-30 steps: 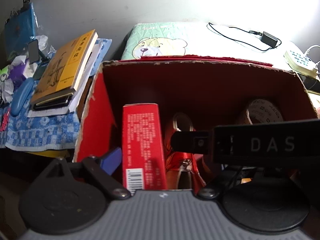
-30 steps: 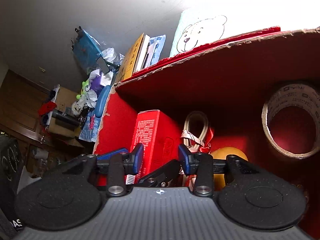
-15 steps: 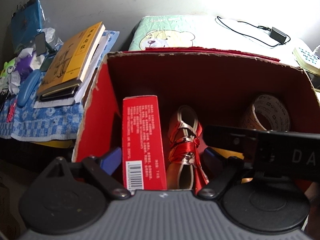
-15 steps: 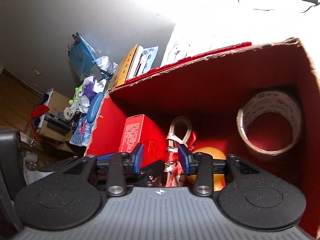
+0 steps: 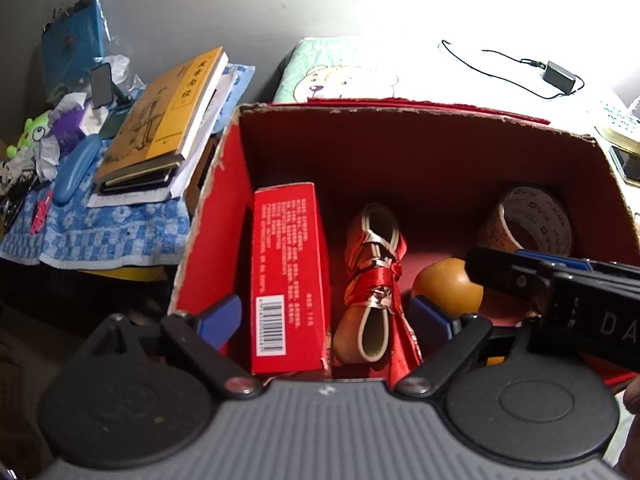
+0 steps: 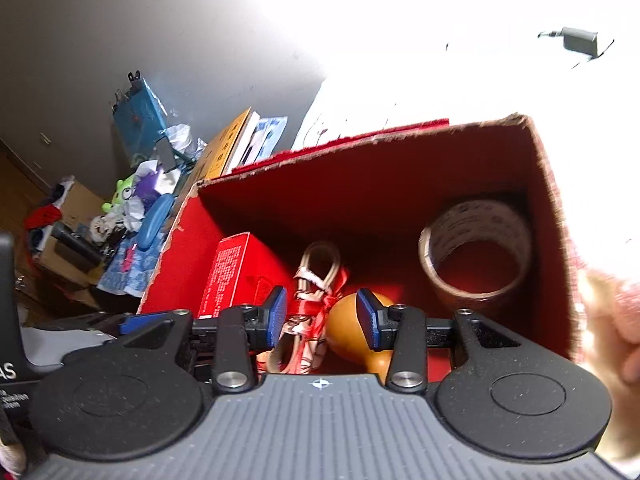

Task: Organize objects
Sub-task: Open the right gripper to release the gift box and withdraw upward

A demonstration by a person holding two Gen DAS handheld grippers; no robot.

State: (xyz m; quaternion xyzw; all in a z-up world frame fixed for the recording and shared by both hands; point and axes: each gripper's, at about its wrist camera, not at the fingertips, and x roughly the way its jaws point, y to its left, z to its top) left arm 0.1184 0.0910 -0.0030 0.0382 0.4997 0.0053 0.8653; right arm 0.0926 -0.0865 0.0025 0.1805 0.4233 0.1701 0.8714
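Both my grippers — left and right — hang with jaws released and empty above the red box, where carton, gourd and tape already sit below them — packing looks mostly done.

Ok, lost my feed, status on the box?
Both tongs open, empty: left, right. Red box holds carton, gourd, tape roll. Path clear.
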